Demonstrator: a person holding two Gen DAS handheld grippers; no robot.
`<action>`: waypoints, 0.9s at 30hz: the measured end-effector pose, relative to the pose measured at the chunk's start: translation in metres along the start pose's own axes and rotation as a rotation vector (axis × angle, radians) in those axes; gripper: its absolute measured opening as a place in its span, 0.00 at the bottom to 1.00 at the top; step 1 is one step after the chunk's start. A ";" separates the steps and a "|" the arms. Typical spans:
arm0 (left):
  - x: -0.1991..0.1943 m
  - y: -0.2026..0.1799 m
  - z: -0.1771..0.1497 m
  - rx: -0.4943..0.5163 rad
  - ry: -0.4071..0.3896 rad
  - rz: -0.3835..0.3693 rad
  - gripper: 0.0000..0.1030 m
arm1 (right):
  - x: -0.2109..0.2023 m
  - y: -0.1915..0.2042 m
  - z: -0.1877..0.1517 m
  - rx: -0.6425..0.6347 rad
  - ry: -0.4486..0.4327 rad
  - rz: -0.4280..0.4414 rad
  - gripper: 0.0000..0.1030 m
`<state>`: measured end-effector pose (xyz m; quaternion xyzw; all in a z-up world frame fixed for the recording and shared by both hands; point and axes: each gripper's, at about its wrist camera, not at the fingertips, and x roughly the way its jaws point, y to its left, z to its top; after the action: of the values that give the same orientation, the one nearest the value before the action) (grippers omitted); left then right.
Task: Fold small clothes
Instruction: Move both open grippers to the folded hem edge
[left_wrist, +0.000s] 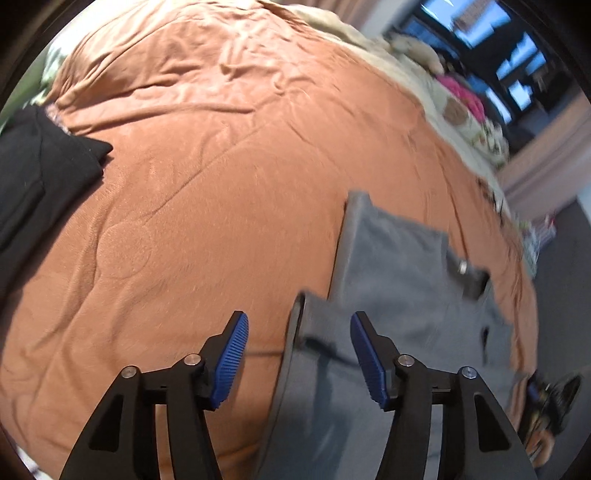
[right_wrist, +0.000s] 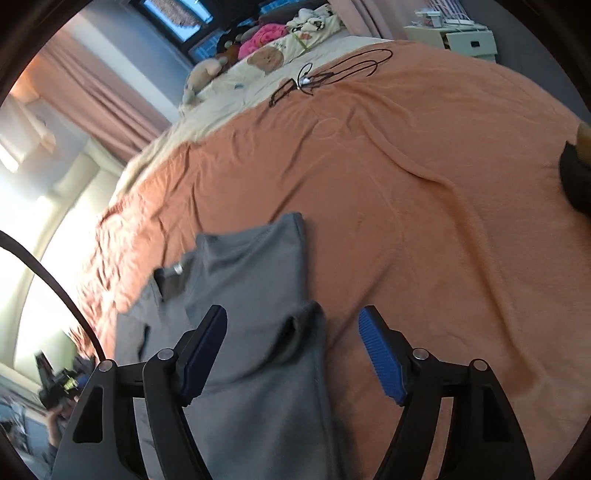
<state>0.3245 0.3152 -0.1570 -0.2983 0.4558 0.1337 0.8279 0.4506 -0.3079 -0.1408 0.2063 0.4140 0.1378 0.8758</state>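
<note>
Our left gripper (left_wrist: 299, 354) hung released, its blue pads well apart, over the near edge of the grey shorts (left_wrist: 402, 280), one pad above the cloth and the other over bare cover. Our right gripper (right_wrist: 291, 350) was likewise spread wide and grasped nothing, straddling the opposite edge of the same grey shorts (right_wrist: 251, 295). The shorts lay spread on the orange bedspread (left_wrist: 221, 166), waistband and button away from us, legs running back under both tools; we judged that layout suited a fold, with each claw poised by a side edge to pinch it. A folded black garment (left_wrist: 33, 177) sat on the bedspread well apart from the shorts, probably set aside as finished. A dark cord (right_wrist: 332, 74) lay beyond the shorts, near the cream pillows (right_wrist: 258, 70). No basket or box showed near the shorts, so nothing was held in one.
</note>
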 end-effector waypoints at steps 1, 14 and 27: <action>0.001 -0.002 -0.003 0.026 0.011 0.012 0.66 | -0.001 0.001 -0.003 -0.018 0.014 -0.008 0.71; 0.032 -0.017 -0.032 0.264 0.132 0.142 0.67 | 0.027 0.036 -0.009 -0.199 0.180 -0.122 0.71; 0.071 -0.021 -0.015 0.365 0.127 0.216 0.67 | 0.081 0.047 0.005 -0.306 0.213 -0.238 0.71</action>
<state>0.3633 0.2859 -0.2150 -0.1011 0.5530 0.1177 0.8186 0.5016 -0.2341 -0.1699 0.0050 0.4998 0.1158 0.8584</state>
